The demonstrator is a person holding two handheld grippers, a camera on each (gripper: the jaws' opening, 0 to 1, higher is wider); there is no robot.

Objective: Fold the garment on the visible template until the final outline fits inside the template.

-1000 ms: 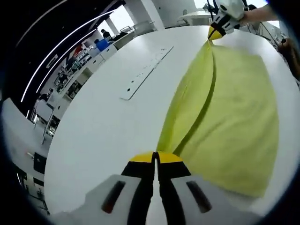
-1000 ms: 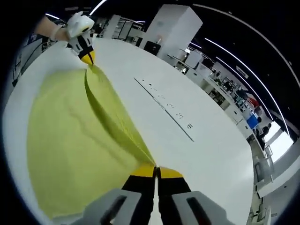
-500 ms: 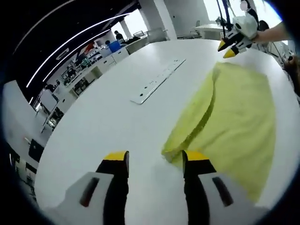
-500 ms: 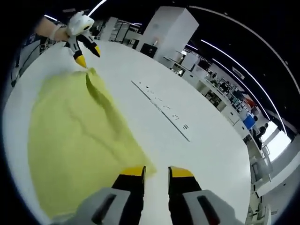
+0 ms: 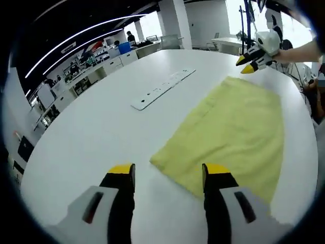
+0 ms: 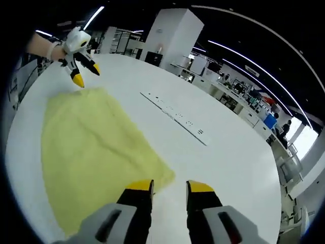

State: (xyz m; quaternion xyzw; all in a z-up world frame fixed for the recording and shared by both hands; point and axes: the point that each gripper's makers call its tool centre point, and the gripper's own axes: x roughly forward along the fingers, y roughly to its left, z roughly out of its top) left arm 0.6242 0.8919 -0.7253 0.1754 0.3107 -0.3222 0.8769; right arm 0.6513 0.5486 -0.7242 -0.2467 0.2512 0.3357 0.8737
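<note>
Yellow garment (image 5: 231, 134): lies flat on white table (image 5: 86, 137), beside a long white strip (image 5: 163, 89) (possibly the template). Left gripper (image 5: 165, 172) and right gripper (image 6: 169, 185): jaws apart, holding nothing.

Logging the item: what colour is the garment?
Plain yellow-green garment, no pattern; clearest in the left gripper view.

No text, label, brand or number can be read. The long white strip (image 5: 161, 90) lying on the worktop (image 5: 91, 137) carries small dark marks, too small and blurred to make out.
</note>
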